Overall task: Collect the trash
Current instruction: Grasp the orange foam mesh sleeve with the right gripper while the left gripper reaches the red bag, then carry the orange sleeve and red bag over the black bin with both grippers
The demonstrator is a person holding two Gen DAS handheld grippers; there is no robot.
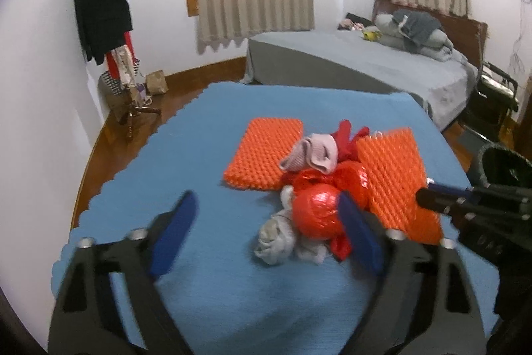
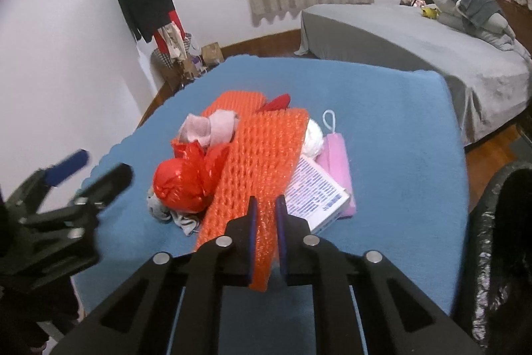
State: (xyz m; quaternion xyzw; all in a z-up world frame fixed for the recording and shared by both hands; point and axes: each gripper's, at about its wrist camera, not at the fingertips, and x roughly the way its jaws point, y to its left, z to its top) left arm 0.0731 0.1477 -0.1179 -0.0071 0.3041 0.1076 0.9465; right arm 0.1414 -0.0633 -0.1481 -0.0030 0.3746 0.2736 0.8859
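My right gripper pinches the near end of the orange foam net, whose long axis runs away from me across the blue table, while my left gripper, fingers spread, hangs just short of the red bag.

The near half of the blue mat lies bare from its scalloped left edge inward, and its far edge behind the pile is bare too. The middle is crowded: two orange foam nets, a red plastic bag, socks and a white box. A black-lined bin stands just off the right edge.
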